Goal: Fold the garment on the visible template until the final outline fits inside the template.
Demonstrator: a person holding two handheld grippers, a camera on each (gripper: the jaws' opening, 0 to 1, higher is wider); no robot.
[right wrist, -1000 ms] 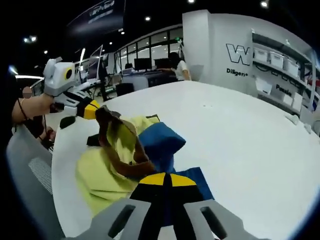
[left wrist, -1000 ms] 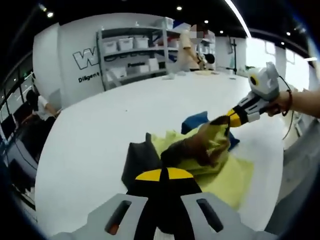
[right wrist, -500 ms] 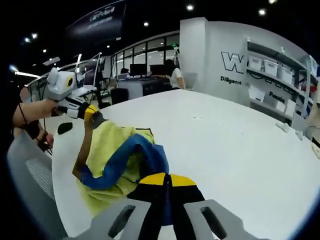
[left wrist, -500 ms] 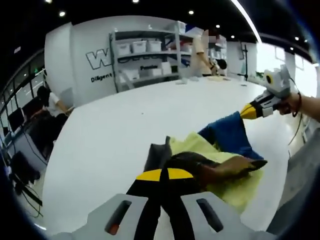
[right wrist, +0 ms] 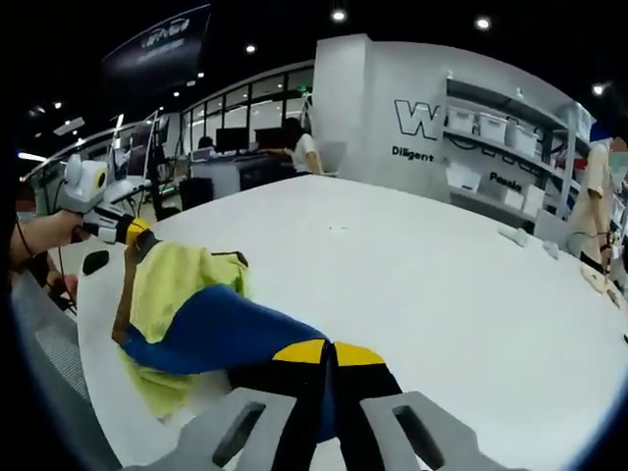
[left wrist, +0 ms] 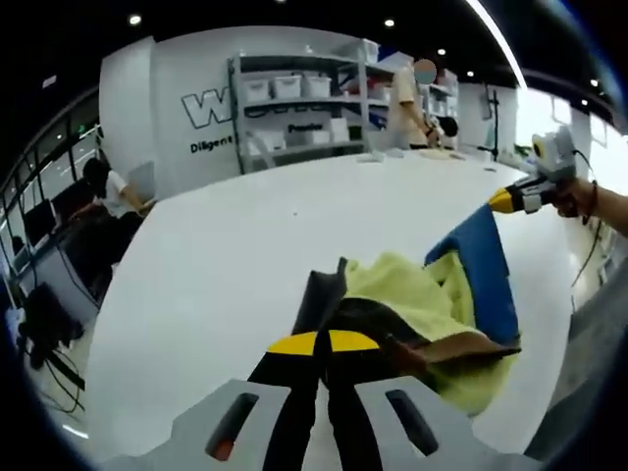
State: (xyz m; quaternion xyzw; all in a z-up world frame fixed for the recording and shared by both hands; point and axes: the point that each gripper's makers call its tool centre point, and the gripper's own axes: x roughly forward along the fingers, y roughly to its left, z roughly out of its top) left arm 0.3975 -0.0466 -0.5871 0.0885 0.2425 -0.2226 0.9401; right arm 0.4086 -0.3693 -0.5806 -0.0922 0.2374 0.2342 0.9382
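Shelf carries white bins; both tongs, left and right, are clenched on the yellow, blue and brown garment, stretched above the desk.

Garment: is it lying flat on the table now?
No, the garment is lifted and stretched between the left gripper and right gripper above the table.

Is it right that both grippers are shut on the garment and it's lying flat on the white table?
Not flat. The left gripper and right gripper are each shut on the garment, but it is lifted and stretched between them above the white table, as the right gripper view shows.
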